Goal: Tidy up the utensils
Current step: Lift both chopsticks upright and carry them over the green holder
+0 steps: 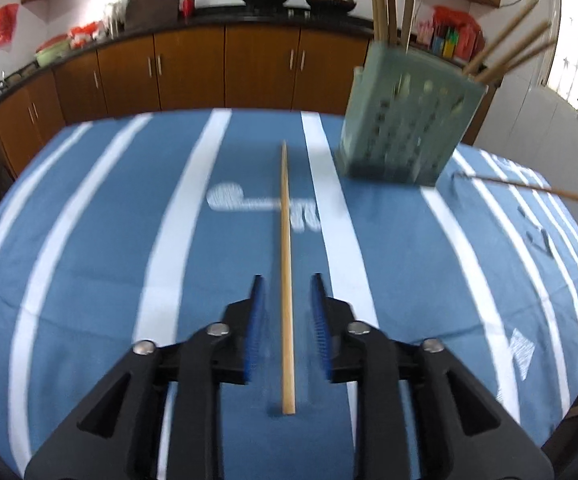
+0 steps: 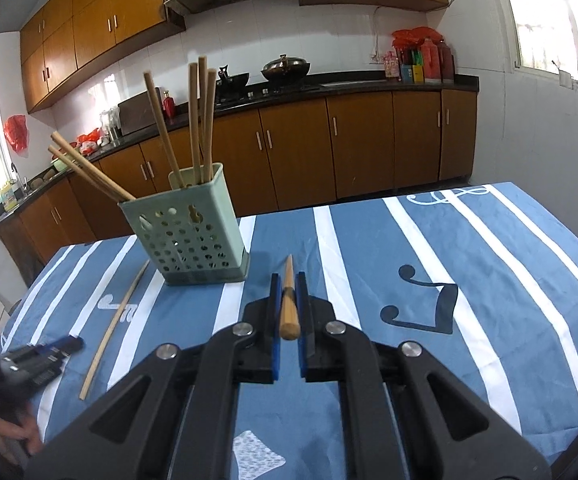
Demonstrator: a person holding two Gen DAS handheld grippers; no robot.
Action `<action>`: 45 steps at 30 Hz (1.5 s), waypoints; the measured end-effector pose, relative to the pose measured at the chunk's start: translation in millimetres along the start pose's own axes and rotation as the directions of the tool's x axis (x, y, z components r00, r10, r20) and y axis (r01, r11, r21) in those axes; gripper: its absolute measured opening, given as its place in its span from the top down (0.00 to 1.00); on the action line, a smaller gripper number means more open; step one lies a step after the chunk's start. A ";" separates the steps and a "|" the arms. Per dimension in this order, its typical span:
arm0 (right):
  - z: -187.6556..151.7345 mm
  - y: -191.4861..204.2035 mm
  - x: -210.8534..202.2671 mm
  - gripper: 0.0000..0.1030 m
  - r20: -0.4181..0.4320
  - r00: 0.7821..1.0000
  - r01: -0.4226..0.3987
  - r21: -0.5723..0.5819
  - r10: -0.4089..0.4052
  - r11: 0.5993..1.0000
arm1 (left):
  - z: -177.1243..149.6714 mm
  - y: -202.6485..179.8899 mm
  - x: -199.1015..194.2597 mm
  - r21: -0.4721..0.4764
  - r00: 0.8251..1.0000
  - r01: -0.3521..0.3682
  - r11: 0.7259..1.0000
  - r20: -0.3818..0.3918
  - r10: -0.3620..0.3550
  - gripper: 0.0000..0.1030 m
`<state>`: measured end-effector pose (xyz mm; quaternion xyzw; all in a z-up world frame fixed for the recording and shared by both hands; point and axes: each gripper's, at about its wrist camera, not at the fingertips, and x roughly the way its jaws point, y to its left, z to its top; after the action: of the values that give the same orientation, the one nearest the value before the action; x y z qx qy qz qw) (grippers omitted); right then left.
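A kitchen table under a blue cloth with white stripes [image 2: 369,248], with one pale green perforated utensil holder [image 2: 187,236] standing on it as the landmark.

Far left of the holder, seen from the right wrist view, the left gripper [image 2: 55,350] hovers low over the cloth. In its own view the left gripper [image 1: 287,300] has its two blue pads spread, with a gap on each side of the one loose chopstick [image 1: 286,280] that lies flat on the cloth between them; neither pad touches it. That chopstick [image 2: 115,322] lies to the left of and nearer than the holder, its far tip close to the holder's base.

Inside the holder, seven chopsticks can be counted: three [image 2: 89,168] leaning out to the left from the left end, four [image 2: 201,120] standing nearly upright at the back end.

Just right of the holder's base, the right gripper [image 2: 287,292] has its pads pressed together on one more chopstick [image 2: 289,308], held above the cloth, its thin end pointing away.

Behind the holder run brown cabinets [image 2: 289,148] along a dark counter.
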<state>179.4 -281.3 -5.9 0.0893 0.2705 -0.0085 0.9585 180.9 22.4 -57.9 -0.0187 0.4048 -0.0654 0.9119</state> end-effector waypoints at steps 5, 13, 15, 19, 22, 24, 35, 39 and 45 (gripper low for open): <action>0.4 0.3 0.6 0.93 -0.001 1.000 -0.001 0.006 0.001 1.000 | -12.1 -2.4 12.8 0.014 0.998 -0.037 0.999 -0.053 0.038 0.70; -0.2 0.7 2.2 0.93 -0.003 1.000 -0.004 0.008 0.004 1.000 | -13.9 -1.3 7.8 0.024 0.998 -0.045 0.999 -0.051 0.046 0.93; 2.2 0.7 -0.7 0.93 0.008 1.000 -0.005 0.005 0.005 1.000 | -12.1 0.4 1.1 0.013 0.999 -0.029 0.999 -0.038 0.030 0.93; 9.2 -1.1 -7.4 0.93 0.038 0.999 -0.006 0.008 0.006 1.000 | 1.8 6.8 -26.1 -0.016 0.999 -0.003 1.000 0.041 0.004 0.93; 14.3 -1.9 -12.5 0.93 0.060 0.998 -0.007 0.009 0.006 1.000 | 15.6 9.7 -48.5 -0.024 0.994 0.010 1.000 0.113 -0.007 0.93; 17.5 -2.5 -15.6 0.93 0.073 0.997 -0.008 0.010 0.008 1.000 | 23.8 10.9 -61.0 -0.031 0.988 0.018 0.999 0.156 -0.013 0.93; 34.8 -0.7 -33.7 0.93 0.137 0.990 -0.033 0.014 0.031 0.999 | 60.7 10.3 -116.7 -0.075 0.936 0.045 0.996 0.351 -0.016 0.93; 38.6 0.8 -37.1 0.93 0.149 0.988 -0.042 0.016 0.040 0.999 | 69.5 6.0 -122.1 -0.071 0.928 0.040 0.997 0.372 -0.011 0.93; 44.7 3.6 -38.5 0.93 0.158 0.986 -0.053 0.014 0.050 0.999 | 75.8 2.1 -123.2 -0.064 0.922 0.042 0.997 0.386 -0.014 0.93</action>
<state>169.9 -286.9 52.1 0.1039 0.1914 0.0067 0.9760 155.4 39.6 83.5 -0.0693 0.2195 -0.0590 0.9714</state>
